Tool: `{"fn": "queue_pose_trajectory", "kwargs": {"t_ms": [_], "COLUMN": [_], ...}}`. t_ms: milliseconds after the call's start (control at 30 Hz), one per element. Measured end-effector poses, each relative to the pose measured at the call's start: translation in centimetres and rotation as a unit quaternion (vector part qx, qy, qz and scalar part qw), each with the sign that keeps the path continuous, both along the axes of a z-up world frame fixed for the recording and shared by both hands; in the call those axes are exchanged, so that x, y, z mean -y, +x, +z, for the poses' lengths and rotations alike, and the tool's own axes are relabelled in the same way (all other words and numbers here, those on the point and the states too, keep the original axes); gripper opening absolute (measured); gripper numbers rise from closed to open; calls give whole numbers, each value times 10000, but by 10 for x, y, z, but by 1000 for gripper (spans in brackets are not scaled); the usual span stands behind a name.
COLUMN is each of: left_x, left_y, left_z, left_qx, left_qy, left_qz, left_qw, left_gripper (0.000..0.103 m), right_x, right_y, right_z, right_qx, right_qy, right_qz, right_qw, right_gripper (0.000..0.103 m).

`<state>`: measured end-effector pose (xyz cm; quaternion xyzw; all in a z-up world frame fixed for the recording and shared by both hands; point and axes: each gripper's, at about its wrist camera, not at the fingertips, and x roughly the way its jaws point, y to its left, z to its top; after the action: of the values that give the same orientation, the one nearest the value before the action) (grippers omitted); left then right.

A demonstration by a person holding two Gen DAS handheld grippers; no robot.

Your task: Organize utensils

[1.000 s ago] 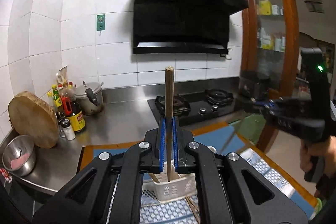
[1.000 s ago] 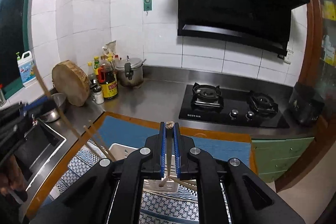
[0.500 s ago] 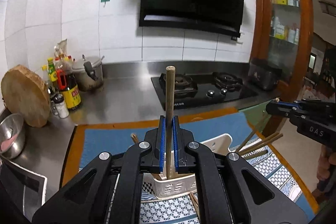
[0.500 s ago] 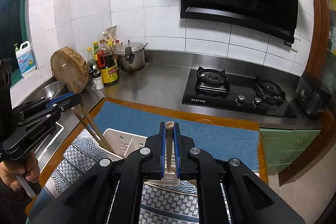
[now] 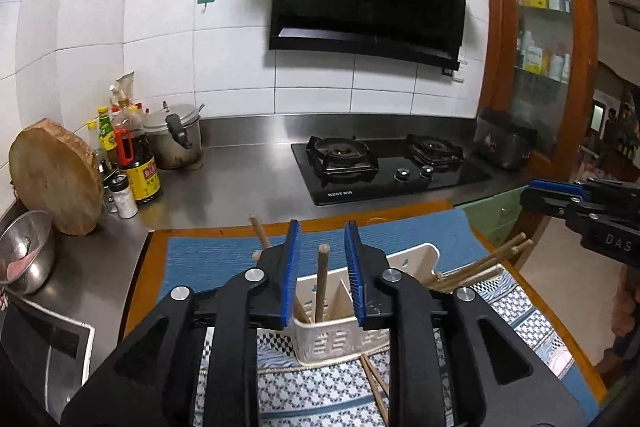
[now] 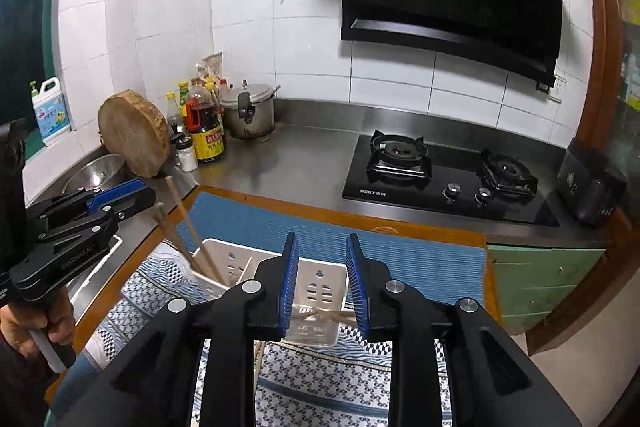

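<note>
A white slotted utensil holder (image 5: 340,337) stands on a patterned cloth. My left gripper (image 5: 322,227) hovers just over it, its jaws opening. A wooden chopstick (image 5: 321,279) stands upright in the holder between the blue pads, touching neither. More chopsticks (image 5: 480,267) lean out of the holder's right side. My right gripper (image 6: 322,239) is over the same holder (image 6: 320,279), jaws also opening, and a chopstick (image 6: 324,315) lies loose in the compartment below them. Two chopsticks (image 6: 188,223) lean in the left compartment. Each view shows the other gripper beside the holder: left gripper (image 6: 140,193), right gripper (image 5: 532,195).
The cloth lies on a blue mat (image 6: 400,259) on a steel counter. Behind it are a black gas hob (image 6: 440,179), sauce bottles (image 6: 206,135), a pressure cooker (image 6: 250,111), a round wooden board (image 6: 134,133) and a steel bowl (image 5: 24,251). Loose chopsticks (image 5: 374,387) lie on the cloth.
Both grippers sank toward the holder and parted their jaws. The chopstick each one held has dropped into the holder: the left one stands upright, the right one lies low.
</note>
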<state>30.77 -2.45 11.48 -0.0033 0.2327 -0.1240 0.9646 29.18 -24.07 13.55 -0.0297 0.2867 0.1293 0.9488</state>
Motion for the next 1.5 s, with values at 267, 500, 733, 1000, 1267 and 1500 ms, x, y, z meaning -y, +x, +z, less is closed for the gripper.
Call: {"fn": "queue_pose_trajectory", "kwargs": {"t_ms": [267, 500, 733, 1000, 1267, 1500], "left_x": [-13, -28, -48, -65, -55, -28], "left_y": [-61, -113, -138, -149, -154, -158], "left_z": [-17, -65, -106, -144, -162, -180], "left_qx": [-53, -386, -786, -1170, -1335, -1538], "left_qy": [-52, -169, -306, -521, -526, -423], "left_qz": [58, 162, 428, 610, 500, 264], "left_qw": [10000, 9990, 9955, 9899, 9884, 9868], "left_gripper": [46, 56, 59, 59, 59, 59], "right_x": [-3, -22, -48, -68, -67, -53], "right_y": [-67, -111, -126, -119, -120, -126], "right_z": [-45, -139, -209, -249, -253, -252], "right_qx": [-191, -920, -1457, -1821, -1750, -1715], "right_qy": [52, 86, 46, -126, -282, -131], "right_qz": [236, 421, 511, 436, 298, 219], "right_qw": [9995, 9948, 9880, 9822, 9837, 9849], "right_gripper": [28, 28, 27, 21, 9, 8]}}
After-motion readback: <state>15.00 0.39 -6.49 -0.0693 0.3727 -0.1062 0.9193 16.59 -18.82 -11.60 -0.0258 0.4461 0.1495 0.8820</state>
